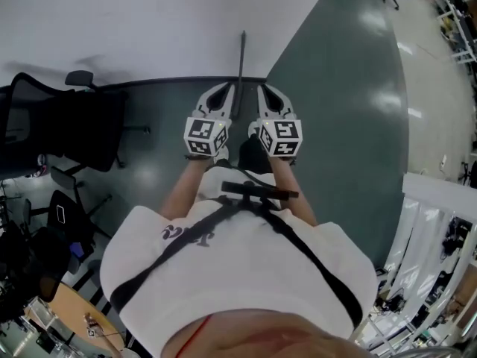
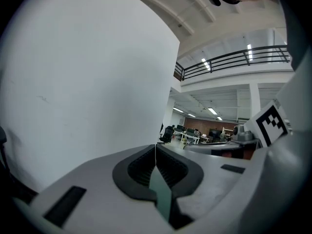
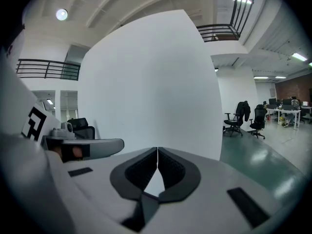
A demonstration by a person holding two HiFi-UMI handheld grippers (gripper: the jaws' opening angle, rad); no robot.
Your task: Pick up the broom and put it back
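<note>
— Head view: where's the broom [image 1: 241, 73]?
— Upright against the wall [image 1: 149, 21].
— And the grippers?
— Left gripper [image 1: 224, 89] and right gripper [image 1: 263, 89] hover near the wall, jaws pressed together, empty.
— Which step?
— Probably the reach, nothing picked up yet. Next: spread one pair of jaws, then close on the handle.

Broom [image 1: 241, 66]: thin dark handle, standing agst white wall nr its corner, lower end hidden
</note>
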